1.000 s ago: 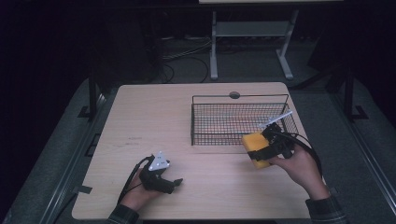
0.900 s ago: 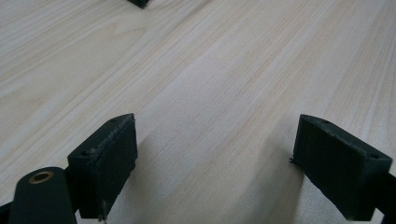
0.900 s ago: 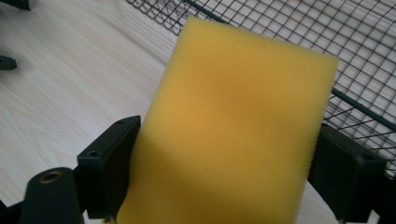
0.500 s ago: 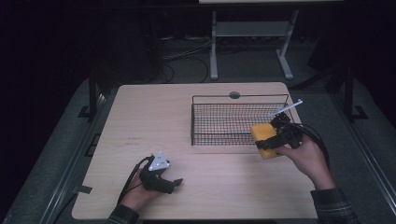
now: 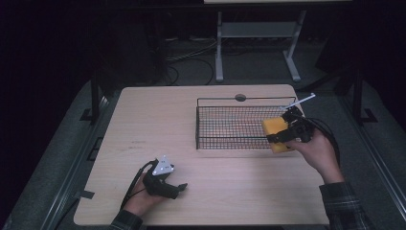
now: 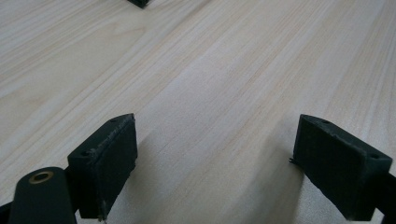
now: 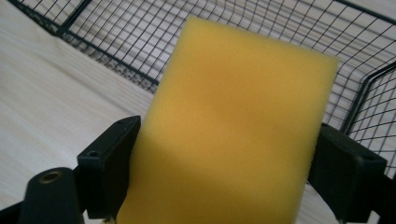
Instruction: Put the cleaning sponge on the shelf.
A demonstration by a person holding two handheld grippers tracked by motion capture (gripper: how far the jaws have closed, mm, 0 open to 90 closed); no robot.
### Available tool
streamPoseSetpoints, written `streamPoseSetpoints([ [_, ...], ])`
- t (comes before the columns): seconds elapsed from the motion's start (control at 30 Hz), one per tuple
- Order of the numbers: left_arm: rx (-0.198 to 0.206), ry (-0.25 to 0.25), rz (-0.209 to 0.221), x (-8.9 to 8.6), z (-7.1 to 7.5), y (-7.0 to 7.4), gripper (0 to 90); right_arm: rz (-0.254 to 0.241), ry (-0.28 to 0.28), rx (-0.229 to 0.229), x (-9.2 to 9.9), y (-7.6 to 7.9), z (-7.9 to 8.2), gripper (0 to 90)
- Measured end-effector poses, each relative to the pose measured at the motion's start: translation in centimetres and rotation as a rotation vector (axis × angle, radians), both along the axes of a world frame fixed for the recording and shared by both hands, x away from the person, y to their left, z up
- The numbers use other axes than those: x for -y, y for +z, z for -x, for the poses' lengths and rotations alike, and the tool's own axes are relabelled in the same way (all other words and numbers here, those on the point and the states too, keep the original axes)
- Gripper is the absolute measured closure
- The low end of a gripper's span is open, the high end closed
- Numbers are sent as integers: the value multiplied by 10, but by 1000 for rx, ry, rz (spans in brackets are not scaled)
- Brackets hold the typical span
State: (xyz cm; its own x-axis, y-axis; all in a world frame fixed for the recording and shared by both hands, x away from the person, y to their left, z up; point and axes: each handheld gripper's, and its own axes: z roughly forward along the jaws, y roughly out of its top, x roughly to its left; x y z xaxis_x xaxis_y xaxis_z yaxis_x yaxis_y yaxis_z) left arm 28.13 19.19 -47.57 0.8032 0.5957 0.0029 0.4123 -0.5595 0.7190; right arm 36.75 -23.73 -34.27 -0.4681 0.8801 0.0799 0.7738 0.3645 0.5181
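The right gripper [image 5: 280,137] clamps a yellow sponge [image 5: 274,133] between its jaws, holding it over the near right corner of the wire basket [image 5: 230,103]. The left gripper [image 5: 178,188] rests low on the table [image 5: 158,110] near its front edge, jaws wide apart with nothing between them.

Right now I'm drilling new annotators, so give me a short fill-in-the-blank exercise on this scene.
1. The right hand-held gripper is shut on a yellow rectangular foam ____.
2. The black wire mesh basket stands on a light ____ table.
3. The left hand-held gripper has its jaws ____.

Missing: sponge; wooden; open
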Motion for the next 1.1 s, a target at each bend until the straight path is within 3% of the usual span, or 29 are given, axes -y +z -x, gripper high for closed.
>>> streamPoseSetpoints([
  [0.5,-1,0,1,0,0,0,129,13,-78,11,18,5,-38,158],
  [0.7,-1,0,0,0,0,0,129,19,-105,-1,25,-4,-58,158],
  [1.1,-1,0,1,0,0,0,129,30,-135,-22,36,-26,-79,157],
])
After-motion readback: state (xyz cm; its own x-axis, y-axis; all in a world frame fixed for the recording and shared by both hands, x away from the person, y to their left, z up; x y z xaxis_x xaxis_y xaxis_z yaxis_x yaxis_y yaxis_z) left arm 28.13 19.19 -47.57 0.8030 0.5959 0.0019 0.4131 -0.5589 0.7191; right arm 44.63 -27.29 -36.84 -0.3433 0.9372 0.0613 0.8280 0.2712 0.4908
